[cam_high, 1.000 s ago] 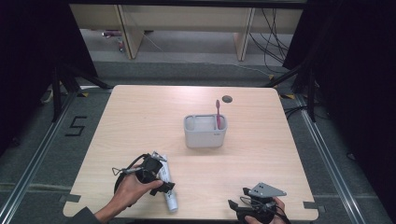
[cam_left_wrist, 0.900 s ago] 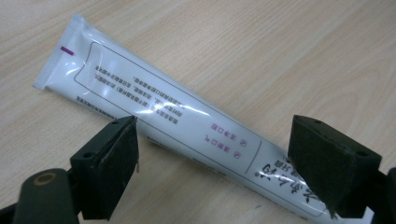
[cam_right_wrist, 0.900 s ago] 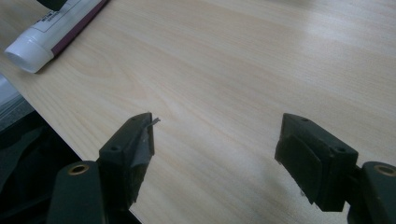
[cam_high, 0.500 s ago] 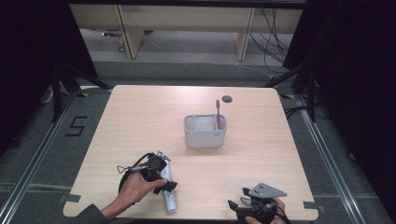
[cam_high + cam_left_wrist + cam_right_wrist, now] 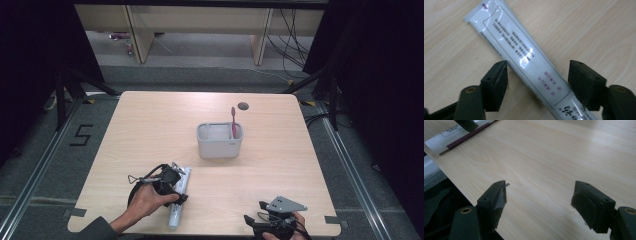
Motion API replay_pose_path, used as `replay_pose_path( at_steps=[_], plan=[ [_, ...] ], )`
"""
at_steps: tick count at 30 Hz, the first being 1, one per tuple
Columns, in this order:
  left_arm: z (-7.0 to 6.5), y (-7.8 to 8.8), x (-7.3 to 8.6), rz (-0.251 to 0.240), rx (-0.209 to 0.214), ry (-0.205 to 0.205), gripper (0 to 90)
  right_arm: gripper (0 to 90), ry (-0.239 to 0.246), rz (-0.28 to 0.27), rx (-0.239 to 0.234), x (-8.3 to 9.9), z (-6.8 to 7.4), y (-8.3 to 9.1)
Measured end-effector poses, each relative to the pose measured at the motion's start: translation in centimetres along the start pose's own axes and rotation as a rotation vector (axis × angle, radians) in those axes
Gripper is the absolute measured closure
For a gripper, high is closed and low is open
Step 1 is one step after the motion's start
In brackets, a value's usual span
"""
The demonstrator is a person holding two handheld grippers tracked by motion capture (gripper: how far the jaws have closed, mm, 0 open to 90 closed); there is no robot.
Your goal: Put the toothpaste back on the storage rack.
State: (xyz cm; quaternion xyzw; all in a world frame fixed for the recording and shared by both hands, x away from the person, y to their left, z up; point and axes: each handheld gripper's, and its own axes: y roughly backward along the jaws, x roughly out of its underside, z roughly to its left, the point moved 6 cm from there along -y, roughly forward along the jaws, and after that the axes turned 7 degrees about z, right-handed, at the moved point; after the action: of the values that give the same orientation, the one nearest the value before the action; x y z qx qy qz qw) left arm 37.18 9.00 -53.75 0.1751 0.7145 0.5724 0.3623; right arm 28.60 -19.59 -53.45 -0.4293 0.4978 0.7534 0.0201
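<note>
The table (image 5: 150, 130), a pale wood-grain laminate with rounded corners and a smooth matte top, is seen from the high view. Near its middle a grey plastic holder (image 5: 220, 145) is set, boxy with rounded edges, and a pink toothbrush (image 5: 233, 120) is stood upright in its right side.

Change: the left hand-held gripper (image 5: 172, 182) has been shifted a little over the toothpaste tube (image 5: 177, 200) at the near-left part of the table, and its jaws have just been closing, from fully wide to roughly half. In the left gripper view the tube (image 5: 524, 60) is seen lying flat on the table between the two jaws, diagonally, with a gap left on either side, so no squeeze is yet made. A grasp is judged to be under way; the tube is not lifted.

The right hand-held gripper (image 5: 272, 222) is rested at the near-right edge, jaws held wide with nothing between them.

Tube: white glossy soft plastic, flattened, crimped at the far end, fine dark print, pink marks. Slippery, deformable under grip, likely.
</note>
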Motion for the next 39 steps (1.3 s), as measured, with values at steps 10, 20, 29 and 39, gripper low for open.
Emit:
replay_pose_path(
  at_steps=[10,20,29,39],
  plan=[
    [-0.3,-0.2,0.1,0.023,0.007,-0.061,45.4,28.4,-0.027,0.010,-0.006,0.1,0.1,0.3],
    [-0.7,0.0,-0.2,0.057,-0.014,-0.173,56.9,29.8,0.001,0.005,0.001,0.2,-0.1,0.3],
    [-0.9,-0.3,-0.6,0.119,-0.010,-0.193,56.4,30.0,0.003,0.005,0.002,0.2,-0.1,0.3],
    [-0.8,-0.7,-1.2,0.203,0.015,-0.209,56.1,30.7,0.010,-0.003,-0.007,0.1,0.0,0.2]
  ],
)
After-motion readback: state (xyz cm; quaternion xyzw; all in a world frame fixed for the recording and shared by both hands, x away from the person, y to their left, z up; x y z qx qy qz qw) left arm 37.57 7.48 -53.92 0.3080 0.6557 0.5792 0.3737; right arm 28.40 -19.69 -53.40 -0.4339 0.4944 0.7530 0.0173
